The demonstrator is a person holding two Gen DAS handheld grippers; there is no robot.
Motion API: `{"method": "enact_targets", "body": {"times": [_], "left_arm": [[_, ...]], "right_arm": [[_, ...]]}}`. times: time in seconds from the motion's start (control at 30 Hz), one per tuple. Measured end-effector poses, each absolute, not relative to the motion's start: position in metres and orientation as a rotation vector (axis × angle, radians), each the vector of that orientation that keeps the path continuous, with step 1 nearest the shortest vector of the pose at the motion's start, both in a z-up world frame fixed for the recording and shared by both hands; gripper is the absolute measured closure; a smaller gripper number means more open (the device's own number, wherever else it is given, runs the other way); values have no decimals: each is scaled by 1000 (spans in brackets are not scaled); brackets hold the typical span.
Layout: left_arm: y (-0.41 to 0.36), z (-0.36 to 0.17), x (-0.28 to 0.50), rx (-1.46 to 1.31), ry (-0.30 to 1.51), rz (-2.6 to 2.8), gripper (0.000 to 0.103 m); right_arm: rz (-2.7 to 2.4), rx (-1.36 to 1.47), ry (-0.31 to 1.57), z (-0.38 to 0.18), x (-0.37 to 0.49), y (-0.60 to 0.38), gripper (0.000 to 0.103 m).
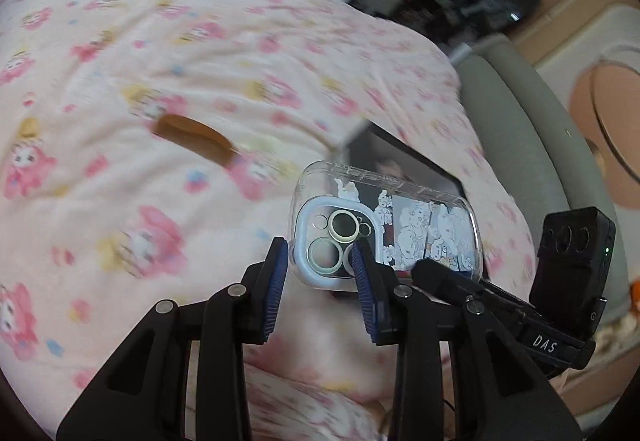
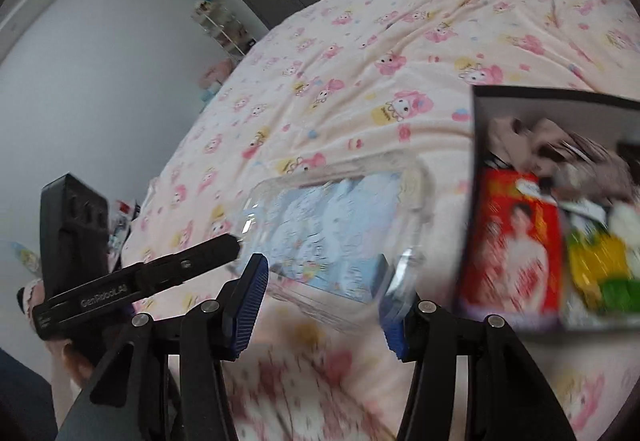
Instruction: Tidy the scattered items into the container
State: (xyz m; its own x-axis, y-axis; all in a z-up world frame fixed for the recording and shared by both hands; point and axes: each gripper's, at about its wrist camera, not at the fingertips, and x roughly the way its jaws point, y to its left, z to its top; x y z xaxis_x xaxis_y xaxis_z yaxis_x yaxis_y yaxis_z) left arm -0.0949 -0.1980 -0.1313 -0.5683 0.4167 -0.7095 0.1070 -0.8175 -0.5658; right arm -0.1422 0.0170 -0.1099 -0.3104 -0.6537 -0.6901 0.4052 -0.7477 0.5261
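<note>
Blue-padded fingers of the left gripper (image 1: pixel 322 261) stand spread just short of the camera end of a clear-cased phone (image 1: pixel 384 229), pinching nothing. That phone lies on the pink cartoon-print bedspread (image 1: pixel 140 41), a brown comb-like item (image 1: pixel 196 139) lying apart on the cloth to its left. From the right wrist view, the right gripper (image 2: pixel 324 293) clasps the phone case (image 2: pixel 336 233) across its width, beside the dark box (image 2: pixel 560 201) of colourful packets, blurred.
</note>
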Motion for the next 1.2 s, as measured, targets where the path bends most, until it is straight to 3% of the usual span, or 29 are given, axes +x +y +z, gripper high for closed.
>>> {"method": "enact_targets", "body": {"times": [0.1,0.17,0.37,0.67,0.83,1.03,1.2], "left_arm": [[-143,-128,-91,-1346,-803,2417,70],[-111,-130,-89,-1335,-788,2418,80],[-30,-161,-88,-1416,-690,2295,81],[-2,-211,-97,-1550,-548,2310,81],[-19,-233,-96,-1572,-638,2314,80],[-52,-241,-100,-1538,-873,2365,80],[-56,-259,-102,-1599,-976,2254,75]], "right_arm": [[-2122,1250,-353,-104,-111,58,56],[-2182,1232,-361,-102,-97,89,56],[-2236,1299,-406,-136,-75,158,56],[-2218,1401,-565,-190,-77,204,56],[-2260,1423,-588,-204,-79,214,56],[-2407,1444,-688,-205,-90,232,56],[-2412,1480,-736,-212,-102,233,55]]}}
